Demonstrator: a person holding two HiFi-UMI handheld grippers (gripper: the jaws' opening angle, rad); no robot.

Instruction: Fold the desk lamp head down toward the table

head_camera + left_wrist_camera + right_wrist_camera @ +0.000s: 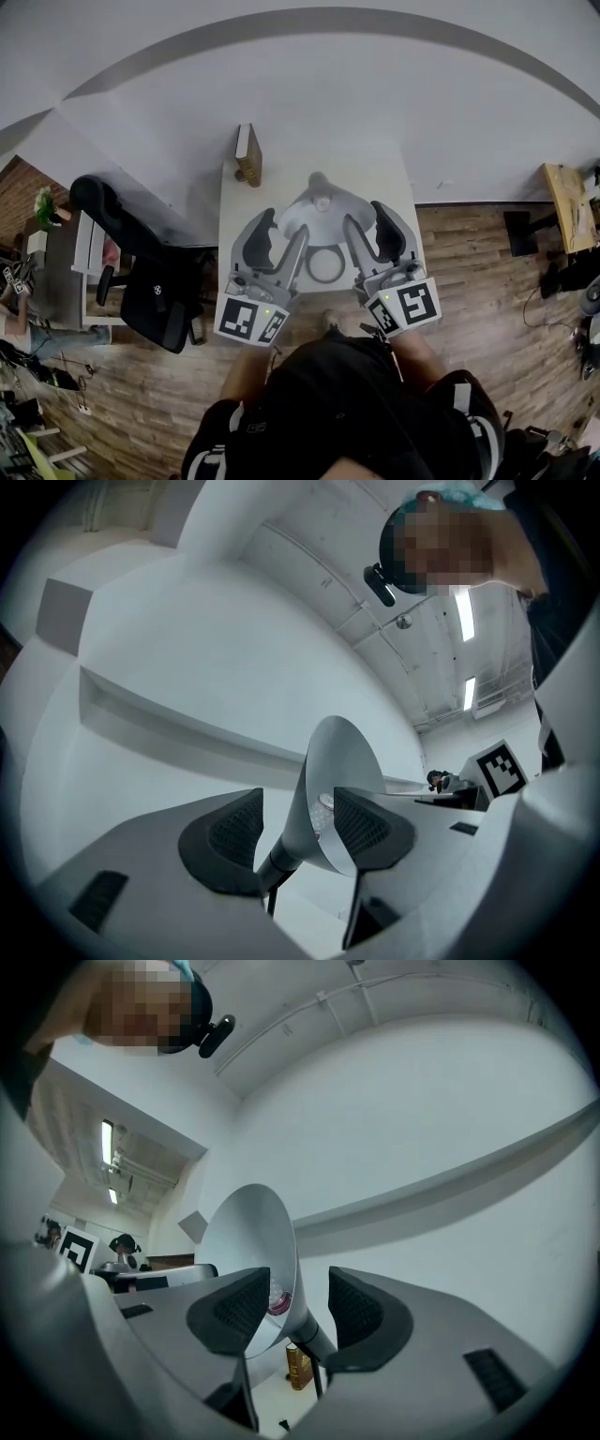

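While the lamp head (321, 192) sits raised at frame centre over the table (281, 169), folding hasn't begun; left gripper (284, 225) and right gripper (364, 216) flank it, jaws wide, gripping nothing. Whole fold left.

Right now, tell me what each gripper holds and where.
Nothing held. Left gripper and right gripper stand open; the lamp head shows between their jaws, ungripped.

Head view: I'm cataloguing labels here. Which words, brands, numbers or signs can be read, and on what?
No legible text anywhere.
Left marker cube and right marker cube: square patterns only, no letters.
Book: print too small.
Black chair: white mark too small.
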